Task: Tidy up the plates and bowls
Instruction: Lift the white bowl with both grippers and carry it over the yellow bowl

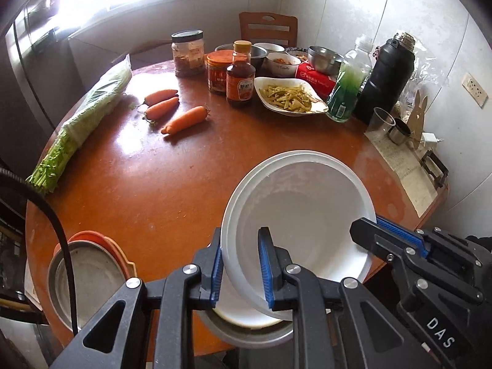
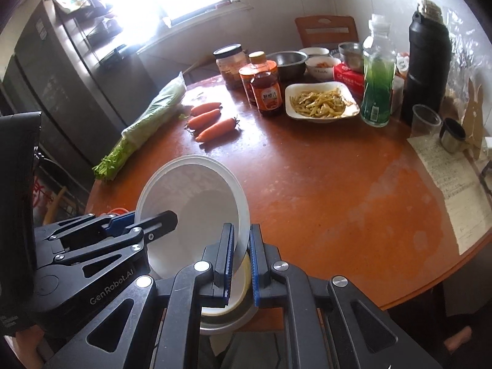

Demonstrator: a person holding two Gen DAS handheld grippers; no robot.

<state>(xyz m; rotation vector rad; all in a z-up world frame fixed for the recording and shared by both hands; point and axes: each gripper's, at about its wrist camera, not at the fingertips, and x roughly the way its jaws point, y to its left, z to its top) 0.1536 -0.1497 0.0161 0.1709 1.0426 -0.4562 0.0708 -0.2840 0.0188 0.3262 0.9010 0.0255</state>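
The white bowl (image 1: 303, 212) is hanging tilted above the near edge of the round table (image 1: 147, 172). The left gripper (image 1: 241, 264) is clenching its left rim and the right gripper (image 2: 240, 264) is clenching the opposite rim. Under it, a white plate (image 1: 243, 315) is lying in a metal dish (image 1: 246, 335). The table's middle is lying bare; the carrots (image 1: 172, 110) are lying well apart.
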